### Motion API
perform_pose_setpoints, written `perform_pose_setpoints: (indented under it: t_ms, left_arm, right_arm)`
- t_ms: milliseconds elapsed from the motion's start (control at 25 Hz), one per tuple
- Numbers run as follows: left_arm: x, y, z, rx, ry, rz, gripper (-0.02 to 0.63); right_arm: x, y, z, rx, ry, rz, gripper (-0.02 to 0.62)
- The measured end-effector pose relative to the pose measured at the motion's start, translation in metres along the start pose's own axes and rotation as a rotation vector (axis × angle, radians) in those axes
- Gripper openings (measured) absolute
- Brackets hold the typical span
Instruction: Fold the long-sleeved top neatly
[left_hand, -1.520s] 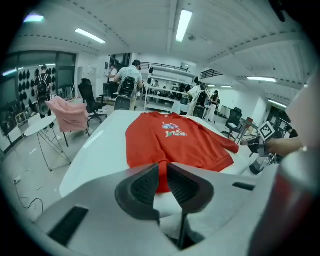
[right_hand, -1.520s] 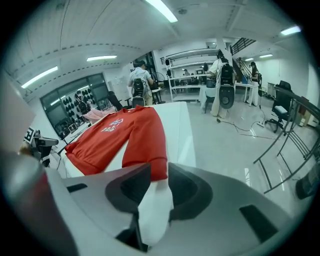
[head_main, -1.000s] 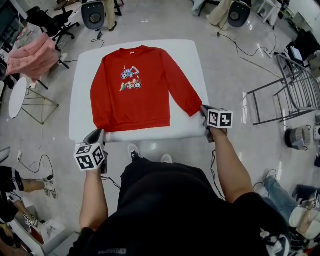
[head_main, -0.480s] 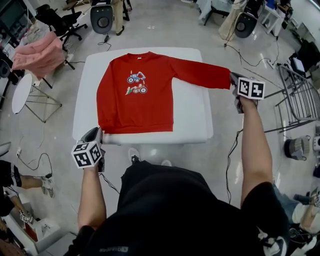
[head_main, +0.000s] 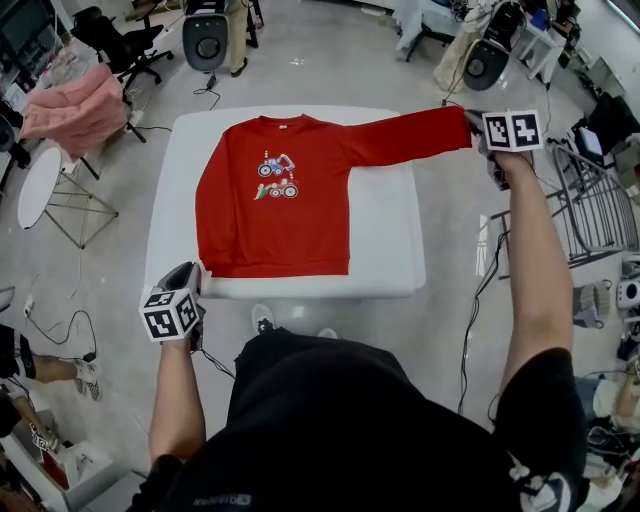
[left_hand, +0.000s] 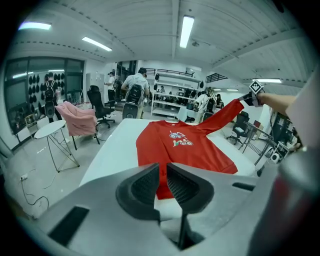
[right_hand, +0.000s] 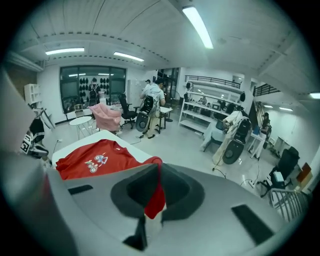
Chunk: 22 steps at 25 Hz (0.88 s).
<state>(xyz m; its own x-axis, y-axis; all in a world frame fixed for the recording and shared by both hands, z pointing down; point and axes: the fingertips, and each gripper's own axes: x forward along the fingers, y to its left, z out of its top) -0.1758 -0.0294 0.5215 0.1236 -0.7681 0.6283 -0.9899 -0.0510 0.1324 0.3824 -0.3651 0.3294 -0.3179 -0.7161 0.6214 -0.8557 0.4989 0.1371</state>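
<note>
1. Evidently the red long-sleeved top (head_main: 272, 200) lies face up and flat on the white table (head_main: 385, 240). Its collar is at the far edge and its hem (head_main: 275, 267) is toward the person, so the body is spread smooth before any fold is made.
2. The right gripper (head_main: 474, 120) has its jaws clamped on the cuff (right_hand: 155, 200) of one sleeve (head_main: 410, 138). Red cloth fills the space between the pads.
3. That sleeve is held up off the table and drawn out straight past the table's right edge, away from the body. The likely reason is to pull out slack and creases, so the sleeve can then be laid across the chest in one clean line.
4. The other sleeve (head_main: 205, 210) lies on the table along the body's left side, and neither gripper touches it.
5. The left gripper (left_hand: 163, 182) hangs off the table's near left corner, just short of the hem. Its jaws stand a narrow slit apart with nothing between them. It seems placed close to the cloth so that it can pin or take the hem's corner.
6. Judged from how the top lies, folding has barely begun: no part of it is doubled over yet.
</note>
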Motion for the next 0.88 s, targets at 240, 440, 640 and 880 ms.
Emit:
perform_pose_setpoints:
  t_ms: [240,440,640,880]
  left_arm:
    - [0.009,0.016,0.017,-0.001,-0.010,-0.018,0.048]
    - [0.014,0.032,0.033,-0.001,-0.022,-0.032,0.048]
    - [0.021,0.053,0.037,-0.009,-0.024,-0.046,0.048]
    - [0.030,0.089,0.038,-0.038,-0.028,-0.043,0.048]
  right_arm:
    - [0.015,0.074,0.041,-0.109,0.066,0.097,0.020]
    - [0.025,0.132,0.080,-0.187,0.085,0.156,0.020]
    - [0.048,0.202,0.112,-0.145,0.080,0.270,0.021]
    - [0.102,0.290,0.131,-0.193,0.119,0.338,0.021]
